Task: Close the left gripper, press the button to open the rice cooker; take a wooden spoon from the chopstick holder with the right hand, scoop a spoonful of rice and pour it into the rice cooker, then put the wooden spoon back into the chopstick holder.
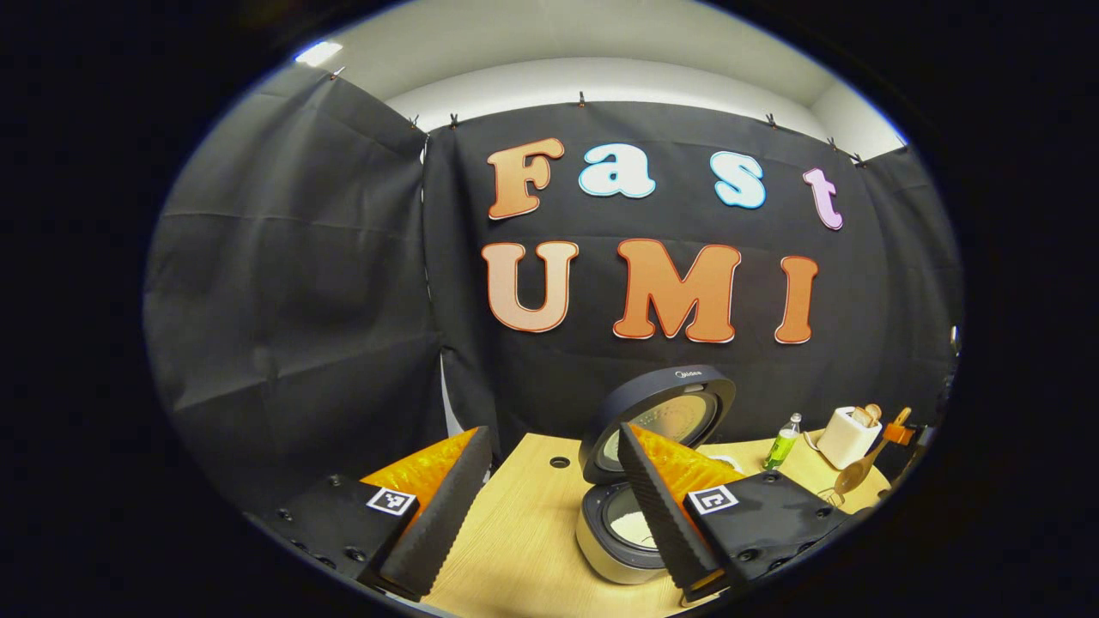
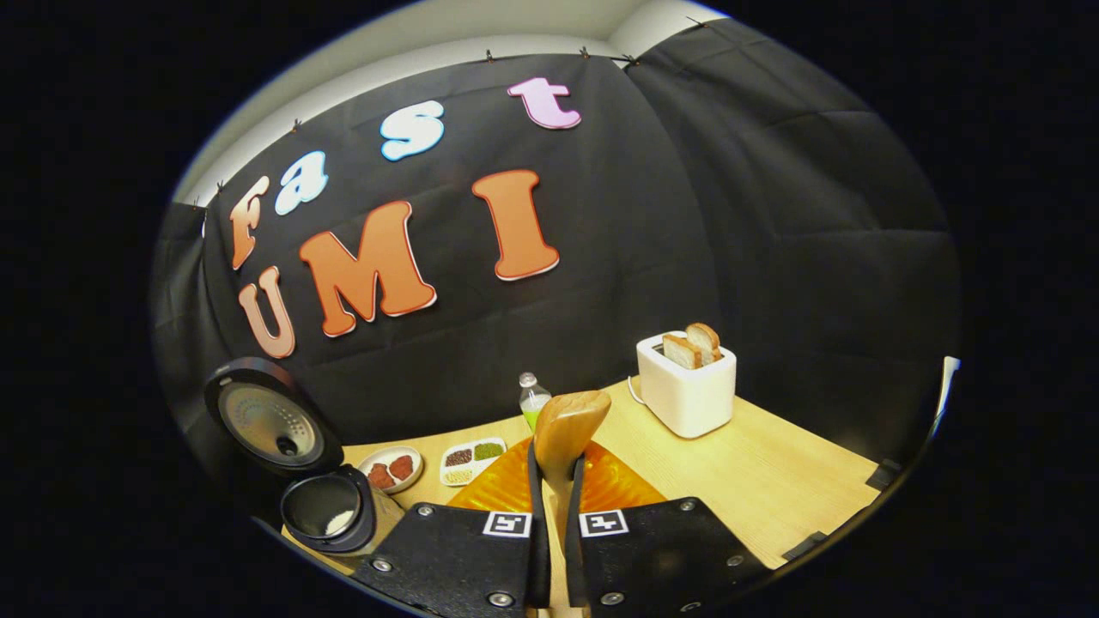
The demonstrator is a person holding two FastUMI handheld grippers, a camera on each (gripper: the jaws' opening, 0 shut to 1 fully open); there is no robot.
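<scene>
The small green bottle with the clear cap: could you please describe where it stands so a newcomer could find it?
On the light wooden table, look along the back edge beside the black cloth wall. The small green bottle stands upright there, left of the white toaster; it is the only slim, see-through thing.

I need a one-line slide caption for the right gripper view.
Hand-held gripper shut on a light brown wooden spoon, beside the open dark round rice cooker and white toaster.

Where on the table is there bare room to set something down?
Bare wood lies right of the white toaster, toward the table's front edge. It is crowded between the open rice cooker and green bottle, where two small dishes sit.
</scene>
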